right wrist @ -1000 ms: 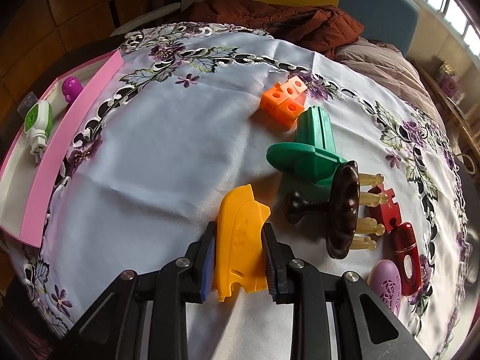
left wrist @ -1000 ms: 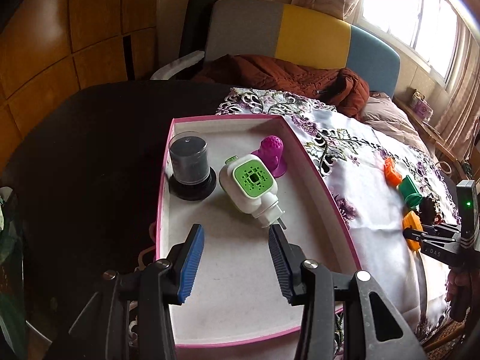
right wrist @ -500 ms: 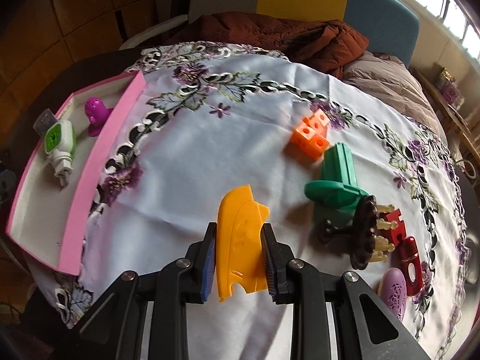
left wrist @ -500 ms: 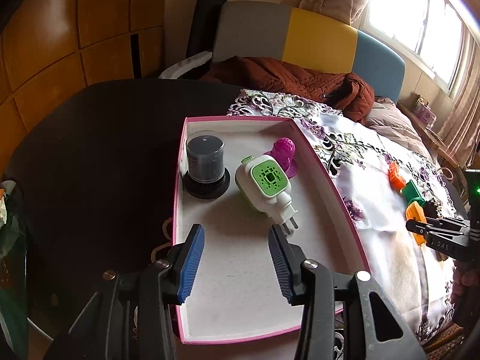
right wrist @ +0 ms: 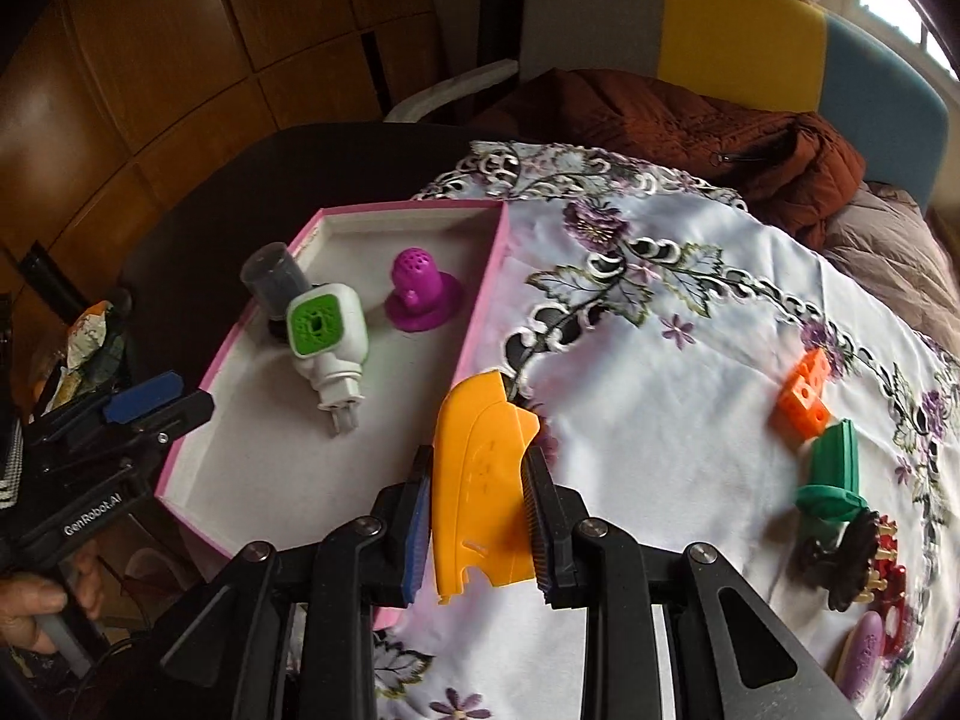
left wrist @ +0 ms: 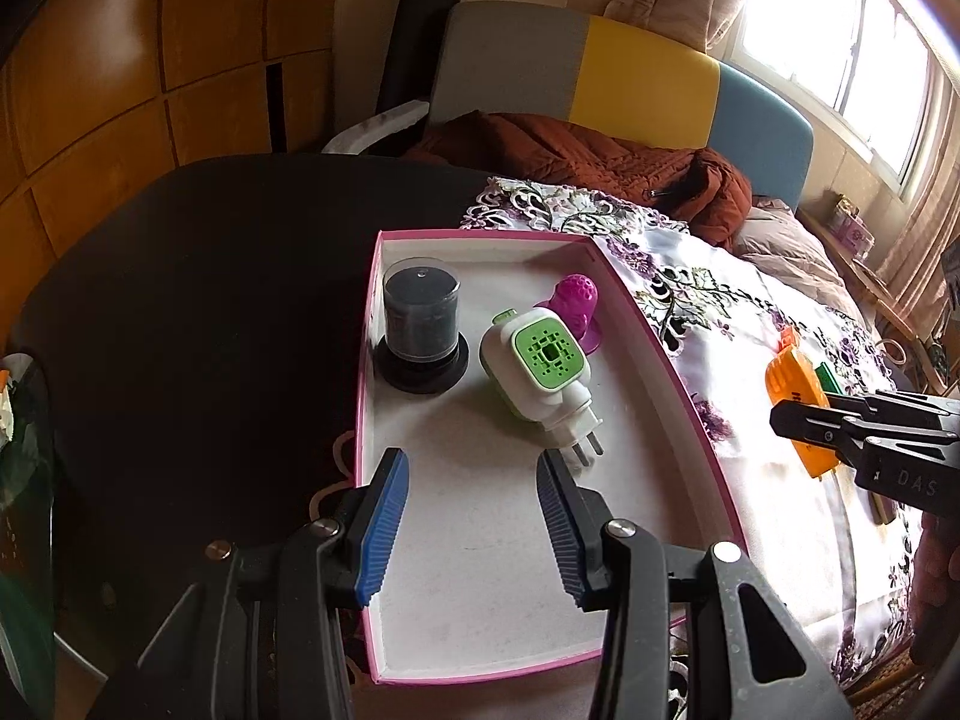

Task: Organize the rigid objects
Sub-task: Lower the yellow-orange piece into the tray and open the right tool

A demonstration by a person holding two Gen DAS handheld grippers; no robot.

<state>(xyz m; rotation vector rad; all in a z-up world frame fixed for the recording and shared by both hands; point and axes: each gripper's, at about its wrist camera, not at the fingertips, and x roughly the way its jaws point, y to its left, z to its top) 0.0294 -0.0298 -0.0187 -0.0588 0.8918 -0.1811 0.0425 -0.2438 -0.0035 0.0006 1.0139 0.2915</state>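
Right hand-held gripper clamped on flat orange plastic scraper, just beside pink-rimmed white cardboard tray. Left hand-held gripper empty, jaws apart over tray.

In the tray a jar stands left, a plug-in beside it, a small stopper behind. Toys lie far right on the cloth.
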